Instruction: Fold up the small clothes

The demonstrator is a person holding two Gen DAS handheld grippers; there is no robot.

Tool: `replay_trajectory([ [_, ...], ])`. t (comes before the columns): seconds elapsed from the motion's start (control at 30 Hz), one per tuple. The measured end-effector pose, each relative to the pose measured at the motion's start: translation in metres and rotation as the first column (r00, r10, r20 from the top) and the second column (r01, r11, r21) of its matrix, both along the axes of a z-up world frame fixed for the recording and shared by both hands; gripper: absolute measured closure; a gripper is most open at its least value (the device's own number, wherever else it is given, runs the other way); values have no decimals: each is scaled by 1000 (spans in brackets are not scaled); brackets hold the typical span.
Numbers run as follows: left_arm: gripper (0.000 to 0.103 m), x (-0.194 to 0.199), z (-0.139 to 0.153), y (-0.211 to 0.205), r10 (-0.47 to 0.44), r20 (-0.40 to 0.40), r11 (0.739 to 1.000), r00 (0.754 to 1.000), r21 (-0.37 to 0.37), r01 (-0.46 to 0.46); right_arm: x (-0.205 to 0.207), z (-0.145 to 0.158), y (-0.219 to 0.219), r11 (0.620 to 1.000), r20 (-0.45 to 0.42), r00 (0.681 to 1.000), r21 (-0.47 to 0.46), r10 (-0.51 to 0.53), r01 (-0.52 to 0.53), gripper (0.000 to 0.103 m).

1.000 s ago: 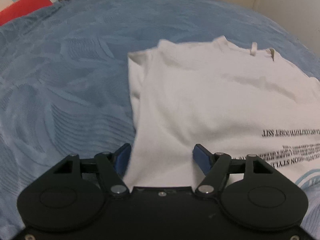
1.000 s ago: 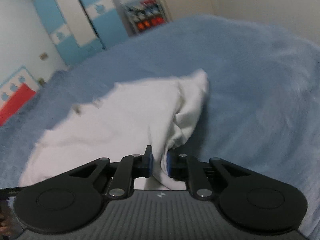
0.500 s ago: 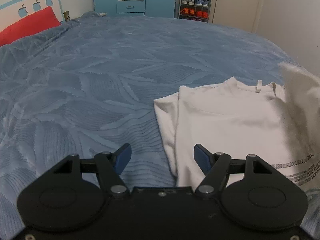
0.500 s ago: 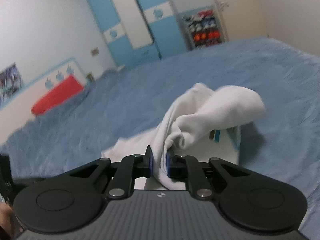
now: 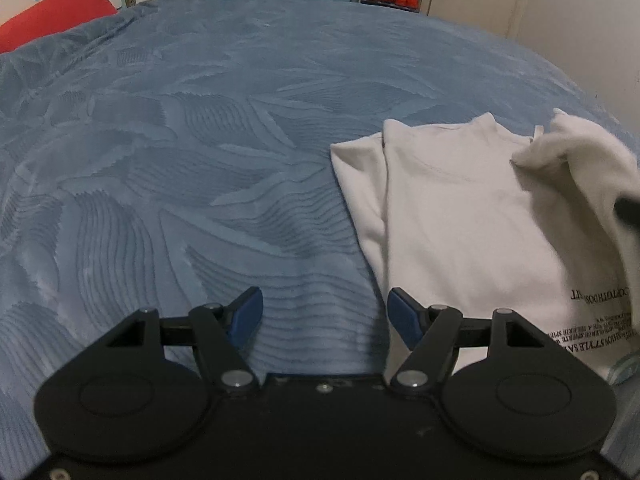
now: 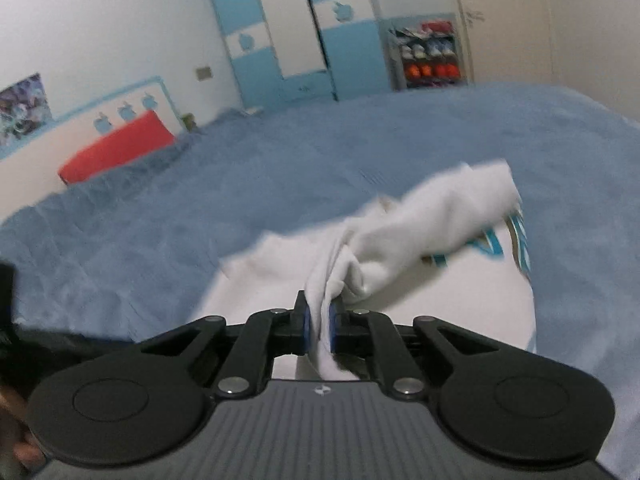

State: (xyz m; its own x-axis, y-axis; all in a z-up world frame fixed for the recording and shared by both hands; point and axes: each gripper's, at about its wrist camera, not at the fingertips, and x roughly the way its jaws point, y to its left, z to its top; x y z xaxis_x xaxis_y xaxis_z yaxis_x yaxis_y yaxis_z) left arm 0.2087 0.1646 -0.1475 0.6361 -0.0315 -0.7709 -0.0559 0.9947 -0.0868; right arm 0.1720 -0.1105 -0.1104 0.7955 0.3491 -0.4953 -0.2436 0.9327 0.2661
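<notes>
1. Left wrist view: one white T-shirt [image 5: 460,216] lies on the blue bed [image 5: 200,140], its left sleeve side already turned in over the body. The shirt's right side is lifted and bunched above the body, so I judge the second side fold is under way and the final crosswise fold is left. The left gripper [image 5: 324,312] hangs just left of the shirt's near left edge, jaws spread wide with only bedspread between them. Count: one shirt, one red pillow [image 5: 52,8] well beyond the shirt at the head of the bed.

2. Right wrist view: the right gripper [image 6: 318,328] is clamped tight on a bunch of the same T-shirt, carrying it over the body lying on the bed. Count: one shirt, one shoe rack [image 6: 430,58] far beyond the shirt.
</notes>
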Motion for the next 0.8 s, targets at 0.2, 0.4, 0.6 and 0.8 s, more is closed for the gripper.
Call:
replay_trajectory([
  [0.2,32,2,5,17,19,9,1000,1000,-18,-19,7,7,44,995,2,995,14,102,-102,94],
  [0.4,32,0,5,40,45,14,998,999,-46,-44,-8,-28,104,984,-85,984,-80,155,-162,94],
  [0.6,32,-8,-3,48,55,-3,996,998,-73,-55,-7,-75,123,983,-166,983,-151,82,-108,92],
  [0.8,32,-11,1,47,49,11,996,999,-72,-48,-7,-58,125,980,-188,977,-152,98,-127,77],
])
